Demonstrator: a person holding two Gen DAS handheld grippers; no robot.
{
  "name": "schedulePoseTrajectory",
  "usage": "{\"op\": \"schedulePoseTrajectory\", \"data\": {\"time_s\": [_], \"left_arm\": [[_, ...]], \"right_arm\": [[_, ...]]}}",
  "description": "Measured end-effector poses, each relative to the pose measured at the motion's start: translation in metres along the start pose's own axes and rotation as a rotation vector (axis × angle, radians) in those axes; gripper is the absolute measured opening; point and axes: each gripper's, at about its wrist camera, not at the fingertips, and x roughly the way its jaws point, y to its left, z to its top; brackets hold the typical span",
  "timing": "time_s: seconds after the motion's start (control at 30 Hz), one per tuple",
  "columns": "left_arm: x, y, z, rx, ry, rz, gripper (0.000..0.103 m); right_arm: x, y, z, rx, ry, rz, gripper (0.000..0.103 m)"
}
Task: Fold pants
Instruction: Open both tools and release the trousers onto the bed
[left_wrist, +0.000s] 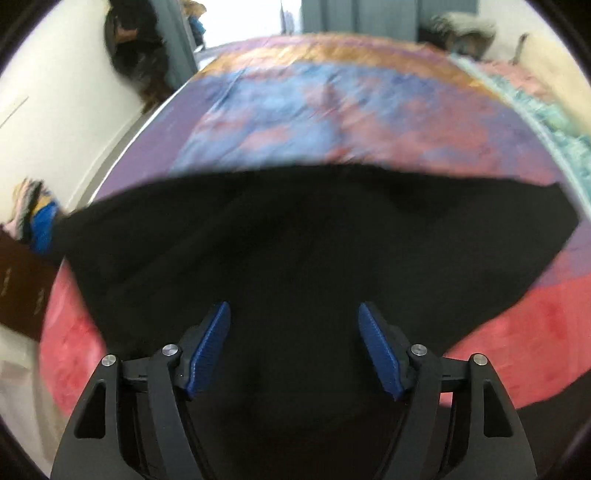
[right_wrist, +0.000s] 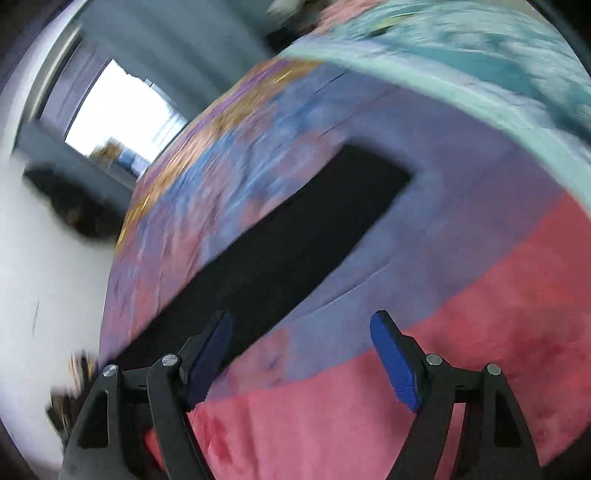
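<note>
The black pants (left_wrist: 295, 251) lie spread on a bed with a pink, purple and blue cover (left_wrist: 295, 110). In the left wrist view they fill the lower middle, reaching from the bed's left edge to the right. My left gripper (left_wrist: 294, 314) is open and empty, right over the black cloth. In the right wrist view the pants (right_wrist: 280, 243) show as a long dark band running from lower left to upper right. My right gripper (right_wrist: 301, 323) is open and empty above the bed cover (right_wrist: 461, 295), just right of the band's near end. Both views are blurred.
A teal blanket (right_wrist: 461, 55) lies along the bed's far right side. A white wall (left_wrist: 55, 122) runs along the left, with a dark shape (left_wrist: 136, 44) against it. A brown board (left_wrist: 22, 280) and some coloured cloth (left_wrist: 37, 214) sit at the bed's left edge.
</note>
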Motion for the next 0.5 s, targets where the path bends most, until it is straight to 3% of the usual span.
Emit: {"op": "schedulePoseTrajectory", "data": {"time_s": [0.07, 0.13, 0.17, 0.23, 0.3, 0.4, 0.47, 0.5], "left_arm": [[0.031, 0.019, 0.008, -0.011, 0.052, 0.066, 0.072], [0.072, 0.051, 0.018, -0.071, 0.130, 0.289, 0.060], [0.081, 0.067, 0.019, -0.136, 0.158, 0.323, 0.053], [0.078, 0.105, 0.020, -0.392, 0.156, 0.243, 0.050], [0.053, 0.102, 0.016, -0.489, 0.058, 0.131, 0.054], [0.026, 0.047, 0.014, -0.346, -0.021, 0.019, 0.074], [0.015, 0.002, 0.008, -0.223, -0.055, -0.046, 0.077], [0.014, -0.012, 0.004, -0.182, -0.055, -0.061, 0.079]], "right_arm": [[0.018, 0.028, -0.017, -0.083, 0.048, 0.028, 0.078], [0.032, 0.052, -0.029, -0.138, 0.090, 0.065, 0.078], [0.037, 0.063, -0.035, -0.159, 0.110, 0.083, 0.078], [0.046, 0.090, -0.047, -0.214, 0.145, 0.119, 0.078], [0.057, 0.119, -0.056, -0.272, 0.168, 0.170, 0.078], [0.095, 0.184, -0.080, -0.395, 0.248, 0.341, 0.078], [0.127, 0.223, -0.103, -0.474, 0.361, 0.465, 0.077], [0.146, 0.240, -0.115, -0.534, 0.413, 0.481, 0.077]]}}
